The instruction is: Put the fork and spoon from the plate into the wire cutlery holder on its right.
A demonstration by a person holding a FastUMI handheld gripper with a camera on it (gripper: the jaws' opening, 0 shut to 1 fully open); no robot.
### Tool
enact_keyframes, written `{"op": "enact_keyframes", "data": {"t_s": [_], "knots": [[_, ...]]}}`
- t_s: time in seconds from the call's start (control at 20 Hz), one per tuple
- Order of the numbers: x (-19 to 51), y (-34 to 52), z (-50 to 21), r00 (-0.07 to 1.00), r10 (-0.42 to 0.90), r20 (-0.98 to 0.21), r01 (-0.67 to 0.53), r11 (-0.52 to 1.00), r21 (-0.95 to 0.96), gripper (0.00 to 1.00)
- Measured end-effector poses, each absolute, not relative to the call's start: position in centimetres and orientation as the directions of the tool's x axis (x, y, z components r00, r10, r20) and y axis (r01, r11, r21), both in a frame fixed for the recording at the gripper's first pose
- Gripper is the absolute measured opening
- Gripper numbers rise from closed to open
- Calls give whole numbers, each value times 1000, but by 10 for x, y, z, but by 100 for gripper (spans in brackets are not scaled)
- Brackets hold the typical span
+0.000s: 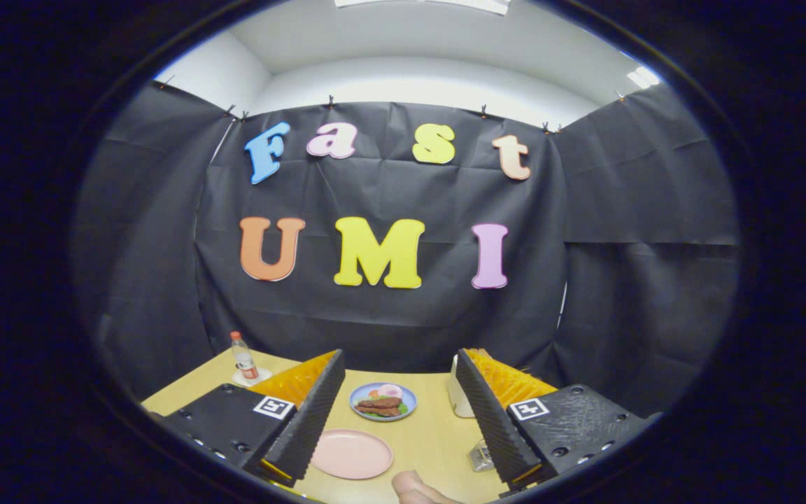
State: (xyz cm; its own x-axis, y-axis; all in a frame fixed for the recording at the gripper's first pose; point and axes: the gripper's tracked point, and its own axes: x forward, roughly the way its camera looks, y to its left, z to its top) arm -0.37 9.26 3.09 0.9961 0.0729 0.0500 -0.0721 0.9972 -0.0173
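A round pink plate (351, 453) lies flat on the wooden table between the fingers. Any fork or spoon on it cannot be made out.

Wooden table (431, 434), pink plate (351, 453), bottle (243, 358)

1. A small bottle (243, 358) stands upright on a white coaster at the table's far left.
2. A blue dish of food (383, 401) sits mid-table.
3. The wooden table (427, 434) bears both.
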Motion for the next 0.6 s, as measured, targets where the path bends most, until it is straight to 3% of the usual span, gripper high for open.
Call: {"op": "enact_keyframes", "data": {"t_s": [0.6], "knots": [[-26, 110, 24, 990, 137, 29, -135, 989, -56, 96]]}}
